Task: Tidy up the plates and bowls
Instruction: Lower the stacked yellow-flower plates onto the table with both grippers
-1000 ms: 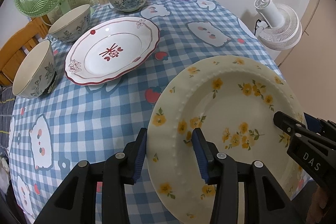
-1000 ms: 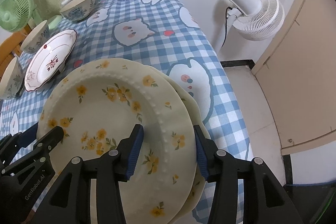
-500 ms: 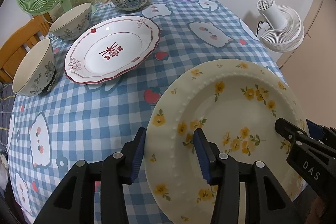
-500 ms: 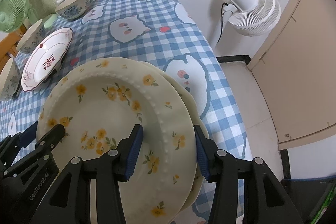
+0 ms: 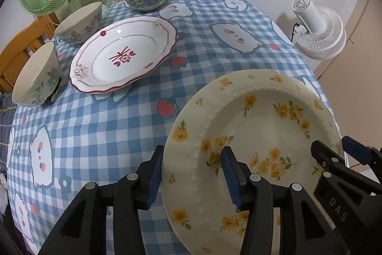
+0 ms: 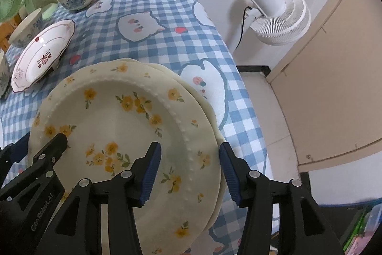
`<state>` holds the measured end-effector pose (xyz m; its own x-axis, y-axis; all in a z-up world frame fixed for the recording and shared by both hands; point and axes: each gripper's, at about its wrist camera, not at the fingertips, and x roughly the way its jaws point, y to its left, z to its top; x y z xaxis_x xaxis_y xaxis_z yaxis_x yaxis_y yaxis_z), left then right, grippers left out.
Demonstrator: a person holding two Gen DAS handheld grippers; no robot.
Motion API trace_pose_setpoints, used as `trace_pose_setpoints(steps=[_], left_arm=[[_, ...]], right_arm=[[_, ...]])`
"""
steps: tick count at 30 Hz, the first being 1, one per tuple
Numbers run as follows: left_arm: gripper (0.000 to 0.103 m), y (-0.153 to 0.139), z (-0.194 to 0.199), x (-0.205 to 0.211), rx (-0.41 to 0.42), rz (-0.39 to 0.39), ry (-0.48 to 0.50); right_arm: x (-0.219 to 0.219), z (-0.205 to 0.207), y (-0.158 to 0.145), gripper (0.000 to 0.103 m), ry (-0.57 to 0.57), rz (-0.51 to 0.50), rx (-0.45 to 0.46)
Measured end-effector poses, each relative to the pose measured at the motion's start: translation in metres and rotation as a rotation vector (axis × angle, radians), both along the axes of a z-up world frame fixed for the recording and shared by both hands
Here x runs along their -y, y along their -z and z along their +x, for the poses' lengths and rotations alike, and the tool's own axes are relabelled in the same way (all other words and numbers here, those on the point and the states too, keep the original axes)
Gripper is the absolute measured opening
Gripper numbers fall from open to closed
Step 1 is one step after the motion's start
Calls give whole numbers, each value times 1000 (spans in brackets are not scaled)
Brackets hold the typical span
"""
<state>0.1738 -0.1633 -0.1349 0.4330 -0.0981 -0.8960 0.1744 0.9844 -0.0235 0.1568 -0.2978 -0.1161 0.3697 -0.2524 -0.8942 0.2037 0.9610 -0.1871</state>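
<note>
Yellow-flower plate point(image 6: 124, 126) sits stacked on its twin at counter point(image 5: 100, 126) 5 o'clock, left tongs point(image 5: 192, 179) and right tongs point(image 6: 188, 175) opening, straddling its rims unclamped; red-rimmed plate point(image 5: 124, 56) and three bowls at 10 o'clock still unsorted.

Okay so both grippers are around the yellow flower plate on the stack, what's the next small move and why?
Probably finish opening both and back them off the rim. The yellow flower plate already sits on a matching plate, and the jaws of the left gripper and right gripper are opening, pads seemingly clear of its rim. The red-trimmed plate and bowls remain unsorted.
</note>
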Motion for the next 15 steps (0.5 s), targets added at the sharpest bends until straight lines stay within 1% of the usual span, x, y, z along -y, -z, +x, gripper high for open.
trace_pose_setpoints(steps=[2, 5, 6, 9, 11, 15], left_arm=[[52, 1, -1, 4, 4, 12, 1], [54, 2, 0, 8, 1, 13, -10], [54, 2, 0, 8, 1, 14, -14], [57, 3, 0, 11, 3, 27, -24], [57, 4, 0, 12, 2, 29, -28], [64, 5, 1, 17, 7, 44, -40]], right_arm=[[0, 2, 1, 57, -4, -22, 6], [5, 6, 2, 59, 4, -22, 10], [8, 8, 4, 59, 11, -18, 1], [19, 12, 5, 60, 32, 42, 4], [20, 15, 4, 60, 19, 39, 9], [18, 21, 4, 60, -5, 46, 8]])
